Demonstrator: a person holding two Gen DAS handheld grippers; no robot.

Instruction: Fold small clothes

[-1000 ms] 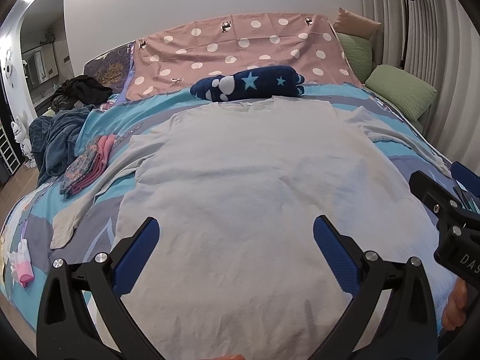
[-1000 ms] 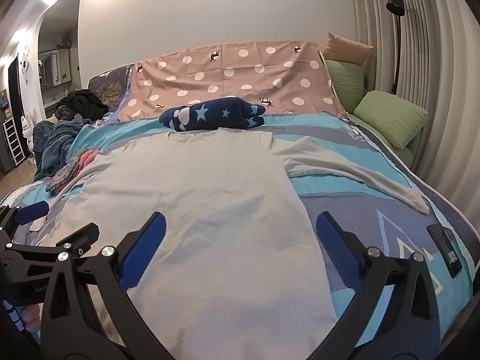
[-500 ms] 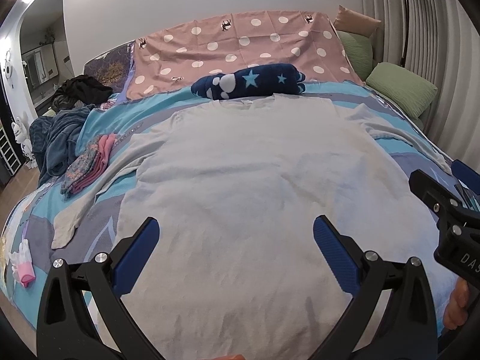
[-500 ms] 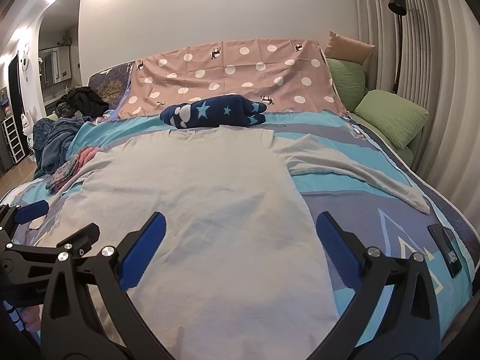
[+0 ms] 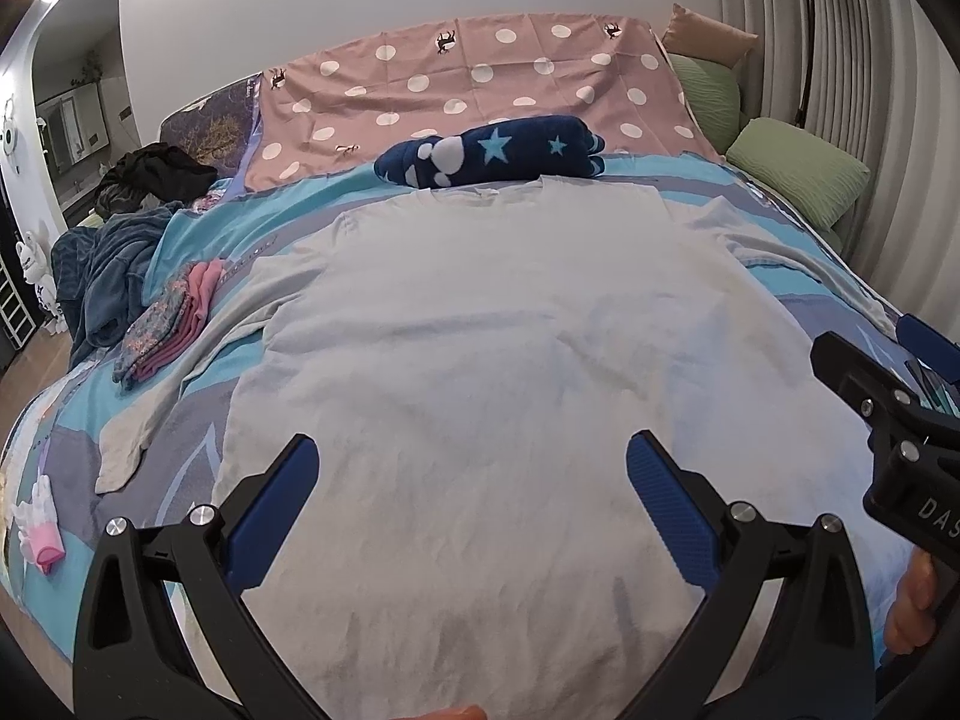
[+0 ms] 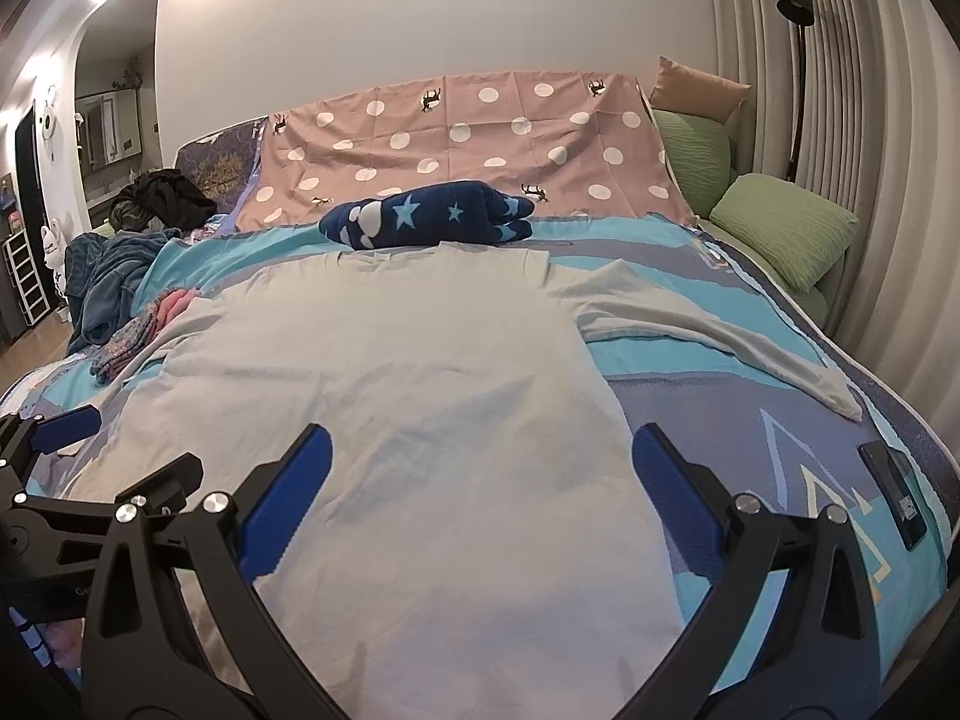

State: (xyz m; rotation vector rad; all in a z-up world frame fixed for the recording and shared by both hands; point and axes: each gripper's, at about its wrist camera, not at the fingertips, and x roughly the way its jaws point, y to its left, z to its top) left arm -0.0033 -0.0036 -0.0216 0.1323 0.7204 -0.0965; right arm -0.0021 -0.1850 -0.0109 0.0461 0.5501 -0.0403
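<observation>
Pale grey long-sleeved shirt [image 5: 480, 372] spread flat on the bed [image 6: 750, 396], neck far, sleeves out, ready for folding; left tool [image 5: 471, 501] and right tool [image 6: 480, 480] spread wide, empty, poised over the near hem, probably to grip it.

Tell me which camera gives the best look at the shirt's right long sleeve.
The right wrist view. There the right sleeve lies stretched out flat across the bedspread, visible from shoulder to cuff. The left wrist view shows only its upper part before the right tongs cut it off.
</observation>
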